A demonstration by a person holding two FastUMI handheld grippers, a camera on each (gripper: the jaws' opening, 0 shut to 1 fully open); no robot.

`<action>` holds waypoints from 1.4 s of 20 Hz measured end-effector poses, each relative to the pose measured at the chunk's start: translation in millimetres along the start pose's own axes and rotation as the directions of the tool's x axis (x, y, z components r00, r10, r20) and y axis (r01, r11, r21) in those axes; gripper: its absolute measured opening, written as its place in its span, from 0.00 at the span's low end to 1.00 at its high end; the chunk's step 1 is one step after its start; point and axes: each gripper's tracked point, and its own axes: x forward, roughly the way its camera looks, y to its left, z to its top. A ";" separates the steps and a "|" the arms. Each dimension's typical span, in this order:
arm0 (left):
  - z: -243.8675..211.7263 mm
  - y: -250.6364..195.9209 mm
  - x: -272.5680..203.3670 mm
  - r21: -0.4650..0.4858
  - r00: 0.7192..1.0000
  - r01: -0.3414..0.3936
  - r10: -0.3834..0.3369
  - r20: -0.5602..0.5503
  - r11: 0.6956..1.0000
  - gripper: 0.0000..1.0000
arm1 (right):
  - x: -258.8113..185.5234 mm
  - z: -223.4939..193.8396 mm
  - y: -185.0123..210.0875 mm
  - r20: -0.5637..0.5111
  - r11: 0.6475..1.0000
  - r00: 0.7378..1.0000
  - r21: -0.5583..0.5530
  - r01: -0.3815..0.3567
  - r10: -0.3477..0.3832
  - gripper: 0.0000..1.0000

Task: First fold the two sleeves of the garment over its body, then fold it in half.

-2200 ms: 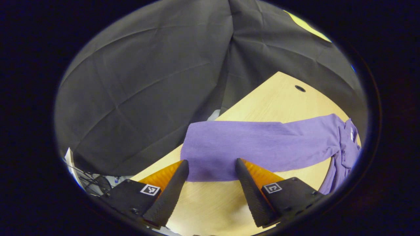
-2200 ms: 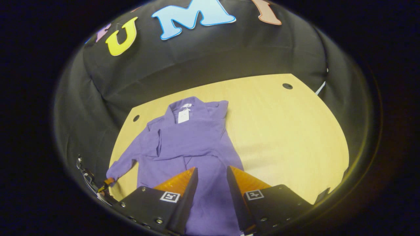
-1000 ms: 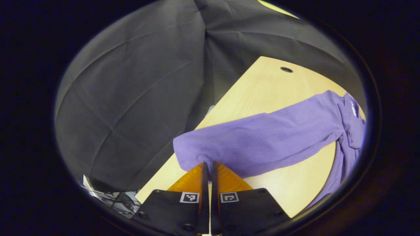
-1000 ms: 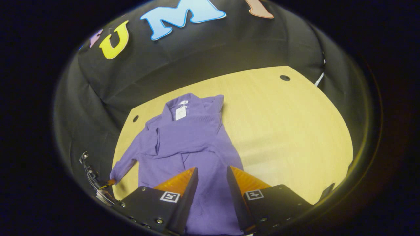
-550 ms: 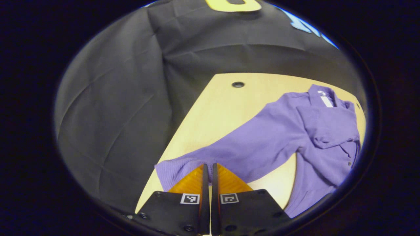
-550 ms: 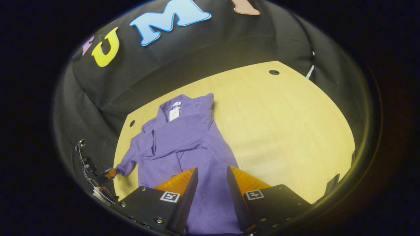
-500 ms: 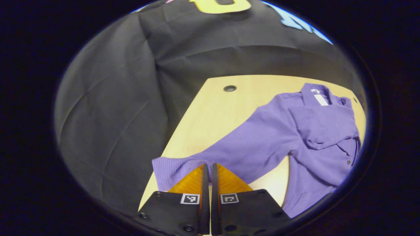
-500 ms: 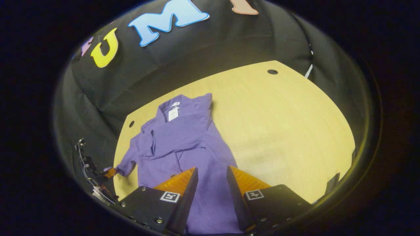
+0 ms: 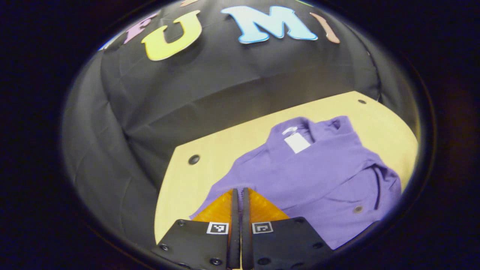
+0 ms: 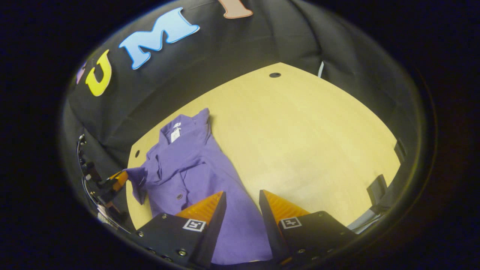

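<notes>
- Fingers of the left gripper (image 9: 237, 193) are pressed together with barely a slit between them, pinching the end of a purple sleeve (image 9: 221, 191) of the garment (image 9: 318, 176).
- From that gripper's tips the sleeve runs forward and to the right into the garment's body, which lies on the pale wooden table (image 9: 183, 187).
- Ahead of the left gripper and to its right, the left gripper view picks out the collar with a white tag (image 9: 297, 142) inside it, and a round button (image 9: 358, 209) on the front panel nearer the gripper.
- A dark round hole (image 9: 194, 159) in the tabletop sits ahead and left of the closed tips.
- Black cloth wall (image 9: 210, 82) hangs beyond the table's far edge.
- Fingers of the right gripper (image 10: 242, 200) stand spread apart, with the garment's lower body (image 10: 240, 232) lying in the gap between them; whether they touch the cloth cannot be told.
- The right gripper view takes in the whole garment (image 10: 187, 168) stretching ahead and to the left of those tips, collar farthest away.
- Far to the left, that view catches the other gripper (image 10: 116, 180) gripping the sleeve end (image 10: 137, 176), lifted beside the garment's edge.
- To the right of the open fingers spreads a wide bare stretch of table (image 10: 307, 142), with a hole (image 10: 275, 75) near its far edge.
</notes>
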 end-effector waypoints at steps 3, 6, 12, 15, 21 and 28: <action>34.4 -57.9 9.4 0.010 0.996 0.084 -0.084 0.039 0.996 0.08 | -13.8 -4.3 -19.4 0.026 0.998 0.999 0.053 0.030 -0.031 0.58; 65.9 -123.7 8.3 0.068 0.981 0.172 -0.177 0.074 0.983 0.08 | -27.1 -7.8 -39.4 0.048 0.993 0.997 0.100 0.060 -0.065 0.58; 112.3 -239.8 -7.6 0.032 0.932 0.344 -0.345 0.109 0.938 0.08 | -57.9 -17.5 -79.2 0.078 0.975 0.989 0.194 0.112 -0.129 0.58; 125.8 -279.8 -10.3 0.042 0.918 0.379 -0.381 0.108 0.925 0.08 | -69.4 -23.3 -95.7 0.087 0.964 0.984 0.233 0.131 -0.155 0.58; 85.7 -310.9 6.6 0.025 0.906 0.422 -0.421 -0.033 0.906 0.11 | -75.0 -25.7 -114.2 0.083 0.949 0.982 0.283 0.141 -0.171 0.53; 72.9 -284.0 0.5 -0.060 0.881 0.468 -0.471 -0.048 0.882 0.90 | -51.9 -16.9 -97.5 0.055 0.969 0.991 0.225 0.103 -0.118 0.53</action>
